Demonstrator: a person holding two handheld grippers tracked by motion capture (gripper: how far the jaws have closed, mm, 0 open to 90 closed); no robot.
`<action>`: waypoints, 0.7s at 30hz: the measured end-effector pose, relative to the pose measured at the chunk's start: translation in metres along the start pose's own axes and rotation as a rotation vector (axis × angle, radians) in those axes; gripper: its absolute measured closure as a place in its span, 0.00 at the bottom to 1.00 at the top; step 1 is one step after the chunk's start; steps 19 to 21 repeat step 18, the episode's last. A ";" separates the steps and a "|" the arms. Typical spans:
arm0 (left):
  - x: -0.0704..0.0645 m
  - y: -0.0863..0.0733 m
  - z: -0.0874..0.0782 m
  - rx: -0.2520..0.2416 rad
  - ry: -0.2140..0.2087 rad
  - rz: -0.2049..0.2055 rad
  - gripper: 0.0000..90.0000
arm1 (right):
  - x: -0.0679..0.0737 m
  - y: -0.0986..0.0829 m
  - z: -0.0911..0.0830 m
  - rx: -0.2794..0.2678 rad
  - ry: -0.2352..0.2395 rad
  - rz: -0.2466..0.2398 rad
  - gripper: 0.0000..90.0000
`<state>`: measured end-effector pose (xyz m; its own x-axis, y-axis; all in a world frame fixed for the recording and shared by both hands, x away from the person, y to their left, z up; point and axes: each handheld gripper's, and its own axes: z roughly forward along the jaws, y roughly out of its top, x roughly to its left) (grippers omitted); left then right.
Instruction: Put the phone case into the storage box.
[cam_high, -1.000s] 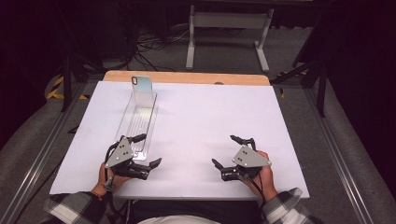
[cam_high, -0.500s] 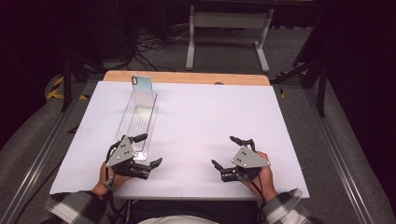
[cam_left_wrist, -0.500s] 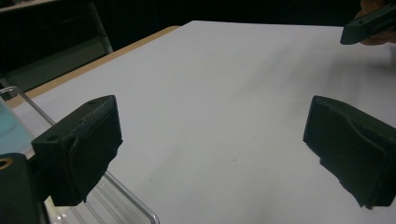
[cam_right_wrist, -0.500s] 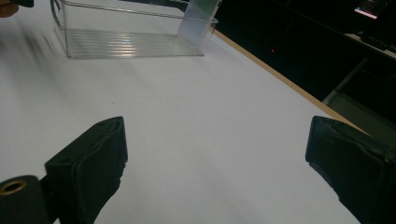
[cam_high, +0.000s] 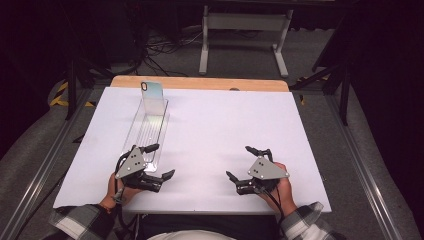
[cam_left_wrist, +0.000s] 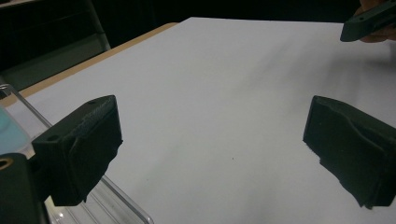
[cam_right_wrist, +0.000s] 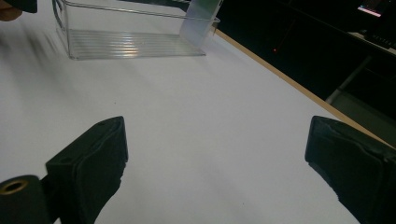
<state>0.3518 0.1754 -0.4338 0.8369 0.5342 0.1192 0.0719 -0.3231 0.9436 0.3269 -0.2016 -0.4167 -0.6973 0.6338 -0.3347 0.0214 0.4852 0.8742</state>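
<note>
Long clear plastic tray (cam_high: 148, 131) runs lengthwise away from the person; left gripper (cam_high: 161, 161), jaws apart, sits at its near end. Right gripper (cam_high: 246, 162), also apart, is well off.

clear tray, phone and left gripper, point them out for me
clear tray (cam_high: 150, 131), high view, ribbed floor
phone (cam_high: 152, 98), high view, middle of its back
left gripper (cam_high: 161, 161), high view, midway between its fingertips
</note>
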 end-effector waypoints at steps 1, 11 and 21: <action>0.000 0.000 0.000 0.000 -0.003 -0.003 0.06 | 0.000 0.000 0.000 0.000 0.000 0.000 0.07; -0.001 0.000 0.002 0.008 -0.006 0.005 0.06 | -0.001 -0.001 0.000 0.001 -0.003 -0.001 0.07; 0.000 0.000 0.003 0.000 -0.005 -0.001 0.06 | 0.000 -0.002 0.001 0.006 0.000 0.006 0.07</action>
